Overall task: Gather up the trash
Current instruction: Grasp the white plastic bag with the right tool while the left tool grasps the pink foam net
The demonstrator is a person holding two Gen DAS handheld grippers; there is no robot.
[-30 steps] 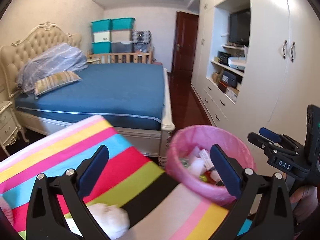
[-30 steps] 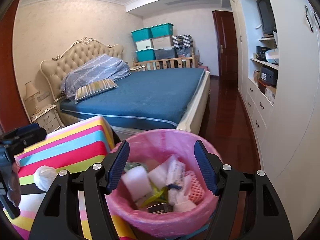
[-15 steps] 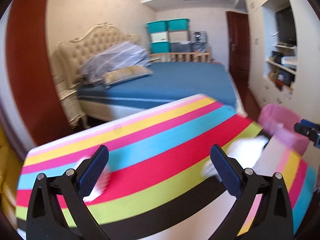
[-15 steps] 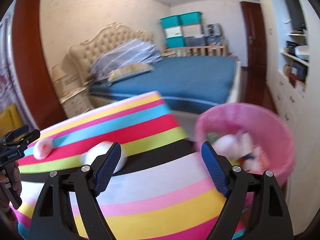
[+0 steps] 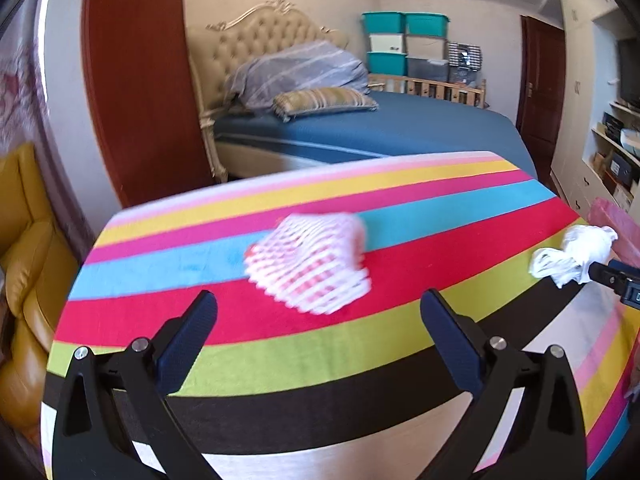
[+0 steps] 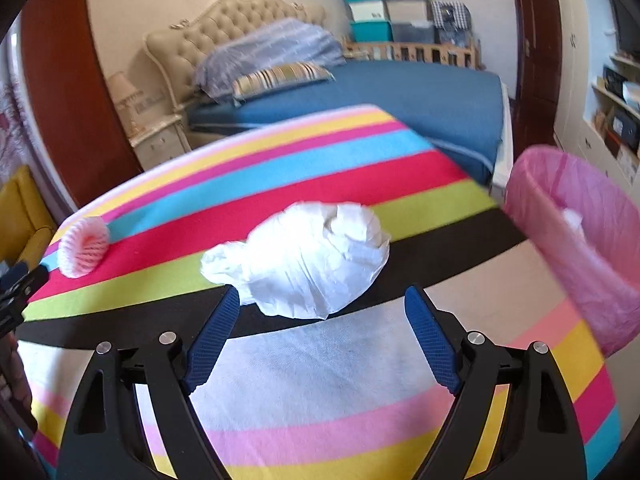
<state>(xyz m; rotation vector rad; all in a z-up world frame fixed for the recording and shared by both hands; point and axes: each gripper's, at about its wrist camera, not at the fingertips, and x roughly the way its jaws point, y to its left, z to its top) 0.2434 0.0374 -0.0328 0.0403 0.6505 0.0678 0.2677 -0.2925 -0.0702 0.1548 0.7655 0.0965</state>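
Observation:
A pink-and-white foam net sleeve (image 5: 310,262) lies on the striped tablecloth (image 5: 280,352), just ahead of my open, empty left gripper (image 5: 318,322). It also shows at the far left of the right wrist view (image 6: 84,246). A crumpled white tissue wad (image 6: 308,264) lies just ahead of my open, empty right gripper (image 6: 322,314); it also shows in the left wrist view (image 5: 576,254). The pink-lined trash bin (image 6: 576,248) stands at the table's right edge, with some white trash inside.
A blue bed (image 5: 380,132) with pillows lies beyond the table. A yellow leather chair (image 5: 24,280) stands at the left. White cabinets and shelves (image 6: 612,92) line the right wall. A dark red door panel (image 5: 136,80) stands behind the table at the left.
Both grippers have swung left from the bin to the table. The net sleeve now lies before the left gripper and the tissue wad before the right one. Both stay open.

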